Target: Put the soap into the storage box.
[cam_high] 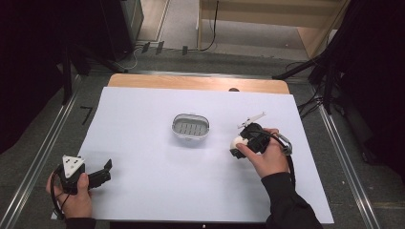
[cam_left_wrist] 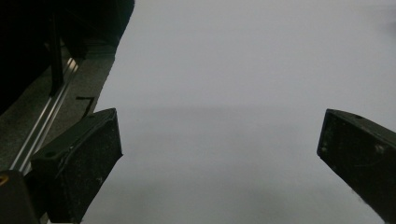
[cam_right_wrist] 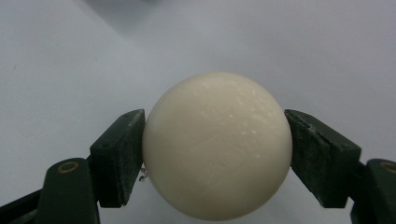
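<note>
The thing in hand was a smooth, cream-white ball (cam_right_wrist: 217,145), round and faintly glossy, with small pale flecks of light on its upper right face and no markings that could be made out. In the right gripper view it sat squarely between the two black pads (cam_right_wrist: 120,156) of the right gripper (cam_right_wrist: 215,154), each pad pressed flat against one side of it, so the jaws were clamped on the ball at about its widest part. The ball bulged forward past the pad tips and its lower edge dropped beyond the bottom of that view. In the high view the same ball (cam_high: 237,141) showed as a small pale spot at the front of the right gripper (cam_high: 240,143), which a hand (cam_high: 267,160) held over the white sheet-covered table (cam_high: 143,181). A small grey oval tray with a slotted floor (cam_high: 190,127) lay near the gripper's tip, on the side towards the table's middle, apart from it. Well apart from the ball, at the near left corner, the left gripper (cam_high: 106,171) rested in the other hand, its jaws spread wide with nothing between them.
</note>
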